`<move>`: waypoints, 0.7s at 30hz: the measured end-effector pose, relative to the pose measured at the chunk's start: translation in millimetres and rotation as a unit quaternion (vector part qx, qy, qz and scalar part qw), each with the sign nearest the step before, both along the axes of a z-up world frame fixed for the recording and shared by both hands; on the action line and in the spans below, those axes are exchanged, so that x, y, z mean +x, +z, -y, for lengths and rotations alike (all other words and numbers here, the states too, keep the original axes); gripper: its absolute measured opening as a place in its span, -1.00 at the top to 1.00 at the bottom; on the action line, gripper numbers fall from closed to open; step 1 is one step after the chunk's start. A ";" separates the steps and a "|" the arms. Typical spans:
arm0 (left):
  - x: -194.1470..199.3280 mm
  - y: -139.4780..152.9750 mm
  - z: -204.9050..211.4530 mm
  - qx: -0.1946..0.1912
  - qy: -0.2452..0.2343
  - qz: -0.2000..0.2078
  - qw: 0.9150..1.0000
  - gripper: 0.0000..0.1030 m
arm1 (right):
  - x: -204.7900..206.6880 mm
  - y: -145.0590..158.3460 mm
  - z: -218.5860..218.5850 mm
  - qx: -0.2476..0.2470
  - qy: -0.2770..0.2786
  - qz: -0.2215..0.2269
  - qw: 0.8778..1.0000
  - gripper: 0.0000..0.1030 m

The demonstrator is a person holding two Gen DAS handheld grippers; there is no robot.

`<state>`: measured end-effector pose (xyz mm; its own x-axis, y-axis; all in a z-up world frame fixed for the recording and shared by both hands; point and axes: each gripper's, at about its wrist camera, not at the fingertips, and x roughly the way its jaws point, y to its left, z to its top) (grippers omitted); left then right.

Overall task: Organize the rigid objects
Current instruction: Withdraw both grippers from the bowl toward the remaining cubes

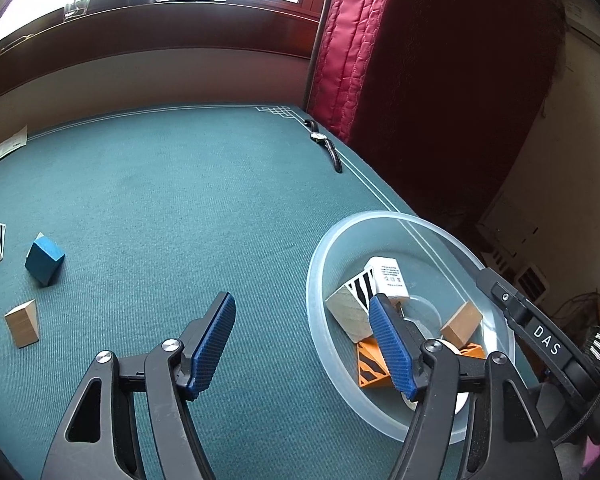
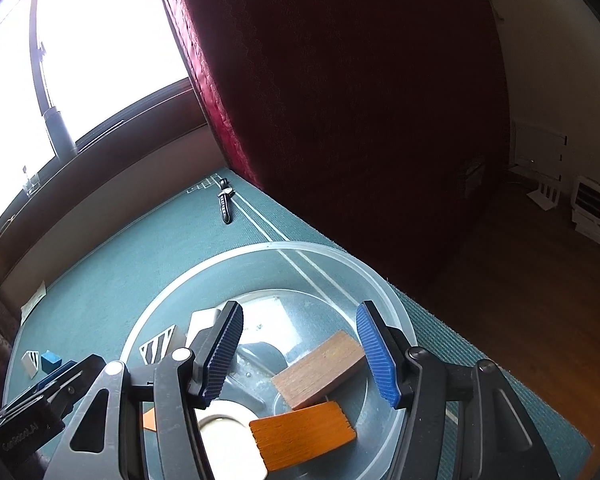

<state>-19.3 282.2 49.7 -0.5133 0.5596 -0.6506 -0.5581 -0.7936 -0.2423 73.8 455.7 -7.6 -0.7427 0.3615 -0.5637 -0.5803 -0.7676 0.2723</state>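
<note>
The left gripper (image 1: 302, 344) has its jaws wide apart and holds nothing; it hangs low over the green felt table (image 1: 180, 184), its right finger over the rim of the clear plastic bowl (image 1: 320, 240). The right gripper (image 2: 300, 354) is also spread and empty, above that bowl, over a brown wooden block (image 2: 320, 368) and an orange block (image 2: 304, 432). I judge that a drop is finished. Next, the left must reach left to the blue cube (image 1: 44, 258) or the plain wooden block (image 1: 22, 324).
</note>
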 end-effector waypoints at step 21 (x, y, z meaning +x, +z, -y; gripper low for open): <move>-17.6 -2.3 58.0 -0.019 0.066 -0.012 0.998 -0.37 | -13.1 7.6 59.7 0.023 0.077 0.003 0.997 -0.26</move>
<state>-36.9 224.2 47.4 -0.5967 0.4617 -0.6564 -0.4530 -0.8689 -0.1994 60.7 396.0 -0.1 -0.7886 0.2680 -0.5534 -0.4552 -0.8596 0.2323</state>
